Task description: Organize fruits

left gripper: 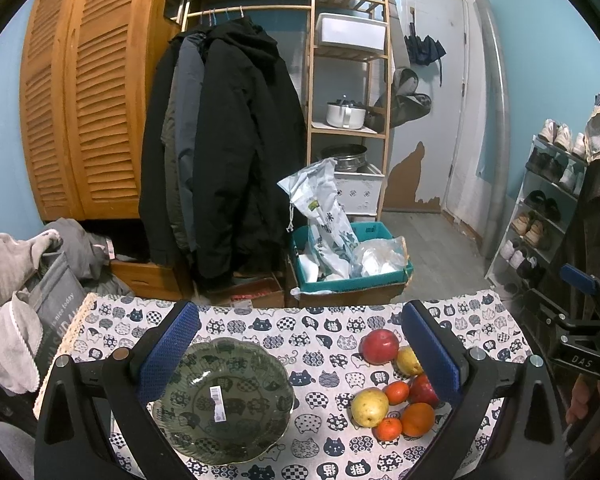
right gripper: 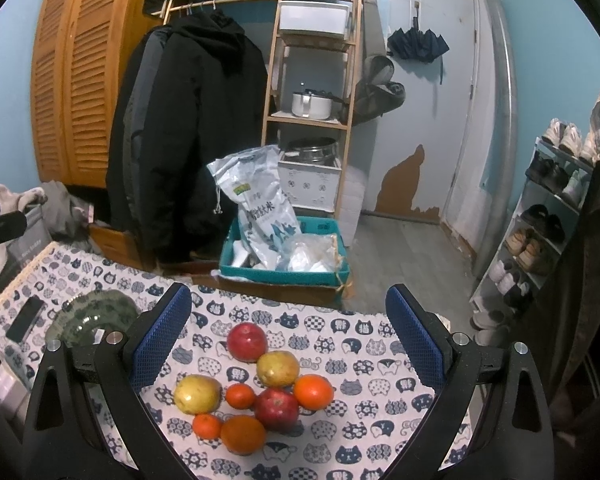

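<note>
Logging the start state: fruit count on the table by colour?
Red: 2
Yellow: 2
Orange: 4
Total: 8, none in the bowl.

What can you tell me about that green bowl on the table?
The green bowl looks like translucent dark glass with a scalloped, fluted rim. It stands upright and empty on the cat-print tablecloth, with a white barcode sticker inside near the centre. It lies left of the fruit pile, apart from it. The open left gripper hovers over it; contact is unclear.
</note>
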Action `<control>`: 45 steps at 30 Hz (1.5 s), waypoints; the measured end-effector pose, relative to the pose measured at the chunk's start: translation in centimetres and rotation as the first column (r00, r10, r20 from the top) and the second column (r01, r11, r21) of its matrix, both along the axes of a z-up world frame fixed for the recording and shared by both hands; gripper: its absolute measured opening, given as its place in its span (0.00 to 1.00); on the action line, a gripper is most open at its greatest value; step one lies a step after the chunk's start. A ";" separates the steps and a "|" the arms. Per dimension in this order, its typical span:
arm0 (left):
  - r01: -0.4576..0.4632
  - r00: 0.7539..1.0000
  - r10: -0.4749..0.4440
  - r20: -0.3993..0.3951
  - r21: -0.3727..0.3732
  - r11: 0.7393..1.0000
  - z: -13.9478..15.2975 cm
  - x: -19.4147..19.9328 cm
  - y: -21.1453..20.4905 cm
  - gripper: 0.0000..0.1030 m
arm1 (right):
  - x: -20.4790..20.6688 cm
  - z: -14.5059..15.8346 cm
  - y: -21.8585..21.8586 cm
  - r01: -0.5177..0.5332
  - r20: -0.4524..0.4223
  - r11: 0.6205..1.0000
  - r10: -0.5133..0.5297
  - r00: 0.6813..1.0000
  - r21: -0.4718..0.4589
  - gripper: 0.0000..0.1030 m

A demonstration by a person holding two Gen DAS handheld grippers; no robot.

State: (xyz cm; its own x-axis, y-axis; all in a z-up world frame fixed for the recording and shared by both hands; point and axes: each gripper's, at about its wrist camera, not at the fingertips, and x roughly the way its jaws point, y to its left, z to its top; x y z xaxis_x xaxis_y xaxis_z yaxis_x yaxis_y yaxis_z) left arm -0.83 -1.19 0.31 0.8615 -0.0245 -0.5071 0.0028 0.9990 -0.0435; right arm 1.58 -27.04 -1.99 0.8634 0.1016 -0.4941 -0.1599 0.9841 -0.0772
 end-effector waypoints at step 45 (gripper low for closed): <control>0.143 0.821 -0.115 -0.559 0.006 0.990 -19.6 10.7 -7.4 0.99 | 7.8 -15.7 -4.9 0.134 -0.513 0.991 -0.122 0.850 -0.013 0.93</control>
